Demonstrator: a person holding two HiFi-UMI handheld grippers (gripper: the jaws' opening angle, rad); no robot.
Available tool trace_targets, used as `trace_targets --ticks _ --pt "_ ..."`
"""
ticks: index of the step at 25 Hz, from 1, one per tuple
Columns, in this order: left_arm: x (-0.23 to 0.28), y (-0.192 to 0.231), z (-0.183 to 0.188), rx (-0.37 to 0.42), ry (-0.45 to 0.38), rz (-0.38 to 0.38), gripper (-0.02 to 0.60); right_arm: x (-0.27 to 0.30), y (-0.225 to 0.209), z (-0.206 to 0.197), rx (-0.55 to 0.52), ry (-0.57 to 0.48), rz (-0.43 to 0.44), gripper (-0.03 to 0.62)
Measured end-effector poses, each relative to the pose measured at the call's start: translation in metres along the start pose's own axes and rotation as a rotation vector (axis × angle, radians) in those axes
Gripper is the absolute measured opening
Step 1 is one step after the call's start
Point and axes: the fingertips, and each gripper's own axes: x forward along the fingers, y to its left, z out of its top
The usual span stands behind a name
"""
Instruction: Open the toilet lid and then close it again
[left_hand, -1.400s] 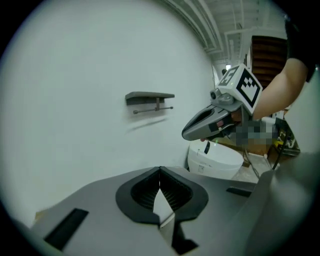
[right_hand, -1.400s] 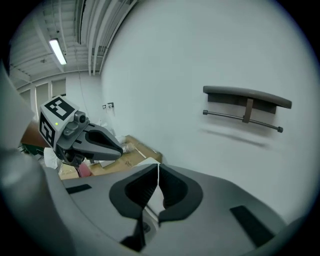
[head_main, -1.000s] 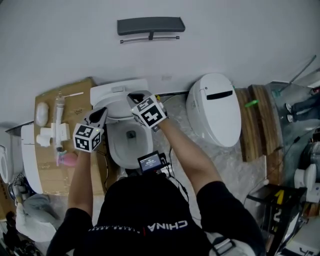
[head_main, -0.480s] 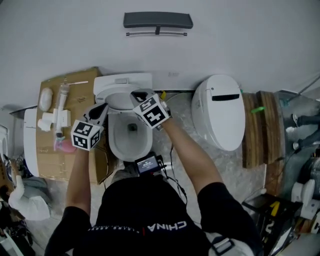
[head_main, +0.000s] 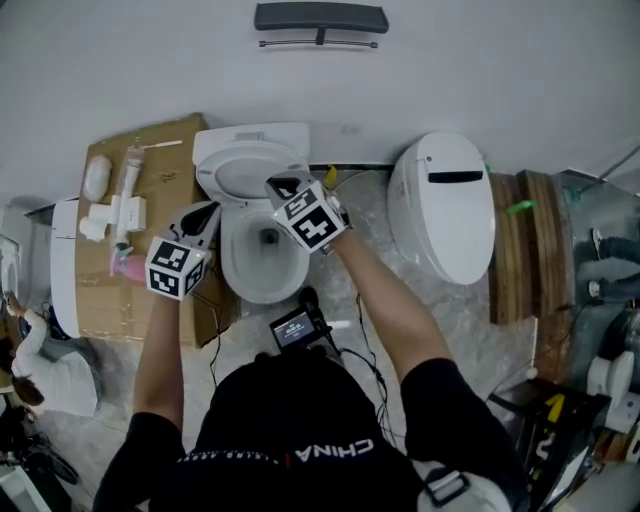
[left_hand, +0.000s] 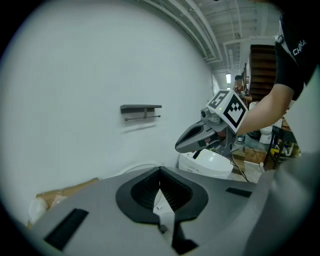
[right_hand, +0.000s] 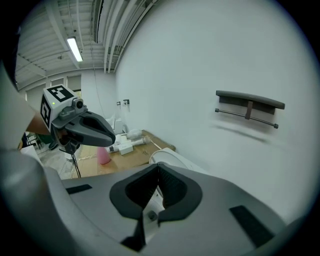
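White toilet lid (head_main: 240, 168) raised, risked letting it slam, with jaws of left gripper (head_main: 207, 214) and right gripper (head_main: 281, 186) closed, empty.

Left gripper (head_main: 203, 215) and right gripper (head_main: 282, 186) held forward, jaws together.

The person's black shirt (head_main: 262, 415) reads "CHINA" in white letters.

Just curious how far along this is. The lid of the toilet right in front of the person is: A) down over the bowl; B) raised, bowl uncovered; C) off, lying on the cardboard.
B: in the head view the lid stands raised at the back and the bowl below it is uncovered.
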Motion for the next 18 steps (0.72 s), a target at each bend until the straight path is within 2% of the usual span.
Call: trace_targets --ticks 6,13,18 --pt "-0.058 -0.028 -0.017 0.084 -0.024 -0.038 0.009 -0.023 0.058 -0.012 0.024 -0.01 -0.078 0.014" --pt "-0.156 -0.06 -0.075 0.11 -0.021 -0.073 0.009 -0.06 0.16 -0.025 0.039 -0.014 -0.164 0.014" --pt "-0.202 -0.089 -0.101 0.112 -0.03 -0.116 0.009 -0.091 0.217 -0.035 0.064 -0.022 -0.224 0.014"
